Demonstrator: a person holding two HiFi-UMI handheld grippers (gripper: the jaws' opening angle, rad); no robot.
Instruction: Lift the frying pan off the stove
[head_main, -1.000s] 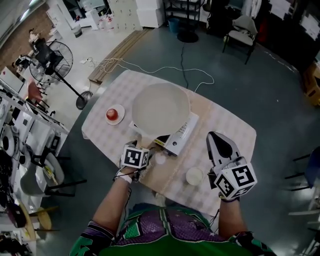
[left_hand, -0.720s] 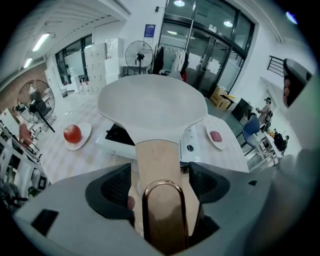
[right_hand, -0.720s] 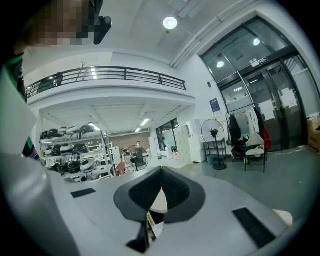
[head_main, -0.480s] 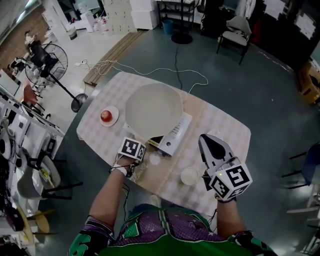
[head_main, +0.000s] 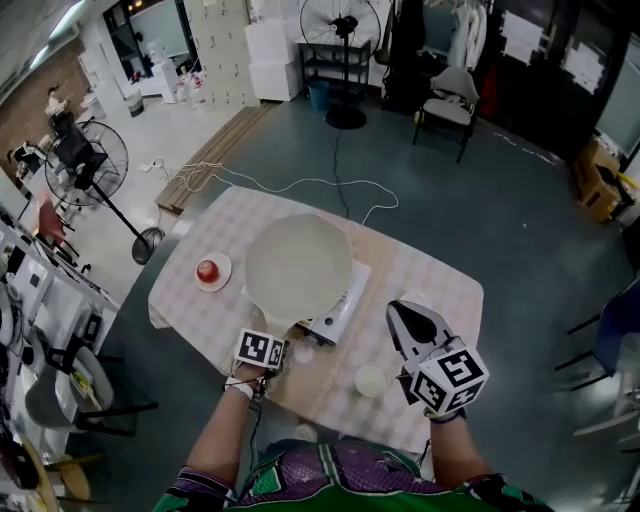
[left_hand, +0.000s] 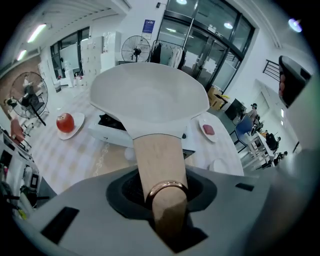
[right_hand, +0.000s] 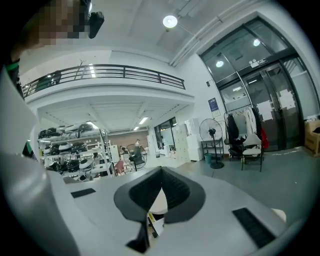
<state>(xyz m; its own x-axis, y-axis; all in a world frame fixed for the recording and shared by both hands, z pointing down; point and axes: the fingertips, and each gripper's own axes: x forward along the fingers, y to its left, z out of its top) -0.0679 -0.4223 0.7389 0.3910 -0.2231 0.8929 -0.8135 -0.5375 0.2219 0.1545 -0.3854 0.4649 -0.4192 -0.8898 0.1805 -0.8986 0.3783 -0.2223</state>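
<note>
One change is noted on the left side: where the left gripper (head_main: 270, 335) was held wide at the handle end a second ago, its jaws are now clamped on the wooden handle (left_hand: 160, 160) of the frying pan (head_main: 298, 265), just ahead of the copper-coloured ring (left_hand: 166, 187) near the handle's end. By this the grip needed for the lift is judged to be made; only the raising itself is left. The pan is seen above the portable stove (head_main: 340, 310), roughly mid-table, and whether it has already been raised clear of the burner cannot be told, though a dark gap is shown under its near edge in the left gripper view. The pan is pale, wide and shallow, with nothing visible inside it, and its light wood handle is pointed back toward the person. The right gripper (head_main: 400, 312) is held apart over the table (head_main: 430, 300), jaws brought together on nothing, near a small white bowl (head_main: 371, 380).
</note>
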